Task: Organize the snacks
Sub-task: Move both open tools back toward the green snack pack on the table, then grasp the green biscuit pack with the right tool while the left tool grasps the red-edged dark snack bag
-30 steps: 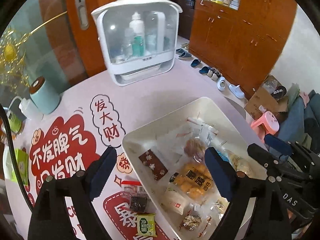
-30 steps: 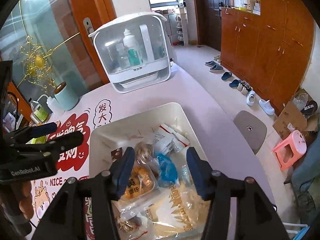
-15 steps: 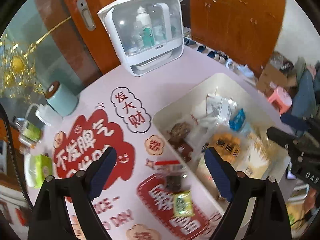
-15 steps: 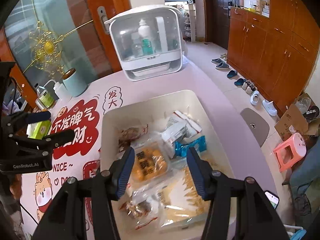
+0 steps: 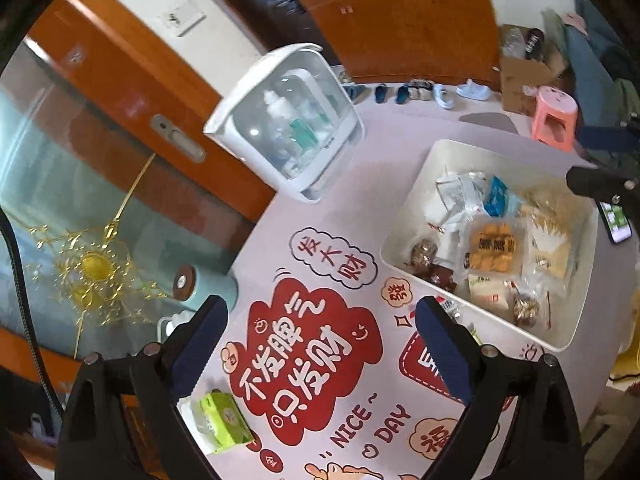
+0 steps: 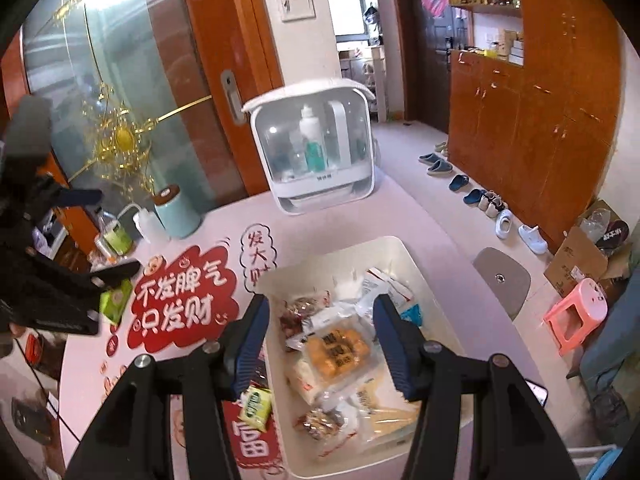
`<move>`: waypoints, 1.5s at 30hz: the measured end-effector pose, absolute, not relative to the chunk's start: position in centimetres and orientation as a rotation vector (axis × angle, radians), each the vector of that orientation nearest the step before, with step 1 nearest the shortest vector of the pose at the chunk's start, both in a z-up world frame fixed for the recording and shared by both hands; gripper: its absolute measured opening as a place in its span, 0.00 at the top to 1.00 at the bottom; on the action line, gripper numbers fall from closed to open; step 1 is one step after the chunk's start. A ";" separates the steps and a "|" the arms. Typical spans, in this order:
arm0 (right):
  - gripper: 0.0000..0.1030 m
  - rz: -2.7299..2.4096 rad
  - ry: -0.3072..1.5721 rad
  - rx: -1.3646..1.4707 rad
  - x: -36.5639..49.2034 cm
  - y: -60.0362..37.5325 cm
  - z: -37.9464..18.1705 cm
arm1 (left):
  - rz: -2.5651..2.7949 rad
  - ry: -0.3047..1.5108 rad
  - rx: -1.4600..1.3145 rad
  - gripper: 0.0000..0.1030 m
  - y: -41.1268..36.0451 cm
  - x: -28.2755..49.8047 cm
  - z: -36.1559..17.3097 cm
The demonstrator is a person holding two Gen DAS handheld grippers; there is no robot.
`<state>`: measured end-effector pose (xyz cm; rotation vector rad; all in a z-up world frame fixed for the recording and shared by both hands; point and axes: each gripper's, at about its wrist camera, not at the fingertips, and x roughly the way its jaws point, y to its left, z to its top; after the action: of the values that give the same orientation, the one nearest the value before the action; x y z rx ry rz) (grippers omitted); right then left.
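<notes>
A white bin (image 6: 340, 252) on the printed pink table holds several wrapped snacks, among them an orange pastry pack (image 6: 336, 350) and a blue packet (image 6: 412, 314). My right gripper (image 6: 320, 322) hovers above the bin's near half, open, with nothing between its fingers. On the table just left of the bin lies a green snack packet (image 6: 256, 402). My left gripper (image 5: 320, 320) hangs over the red print left of the bin (image 5: 404, 216); its jaws are opening and nothing is between them. Its right finger hides most of a red-and-white packet (image 5: 448, 304).
A white clear-fronted storage box (image 6: 316, 148) stands at the table's far side. A teal canister (image 6: 176, 212), bottles and a green tissue pack (image 5: 220, 416) crowd the left edge. A phone (image 5: 618, 220) lies right of the bin. A pink stool (image 6: 576, 312) stands on the floor.
Both grippers have risen and drawn back from the bin. The left one has rolled, so its view is tilted, and it now hangs over the red print instead of the bin.
</notes>
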<state>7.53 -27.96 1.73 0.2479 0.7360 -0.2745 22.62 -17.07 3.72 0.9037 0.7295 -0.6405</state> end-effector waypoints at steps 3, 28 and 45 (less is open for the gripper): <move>0.47 -0.305 0.738 0.242 7.4 -26.0 1.0 | -0.714 0.754 0.923 0.08 -16.5 22.7 1.2; 0.47 -0.423 0.871 0.328 9.0 -13.3 -17.0 | -1.258 0.849 1.115 0.44 -12.6 26.0 -18.5; 0.62 -0.488 0.948 0.281 11.3 -14.1 -24.3 | -1.491 0.913 1.066 0.44 -15.8 26.7 -21.0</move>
<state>11.28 -14.07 -24.29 0.2815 0.9483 -0.4884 26.69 -15.85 -20.97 1.0660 0.9129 -1.4905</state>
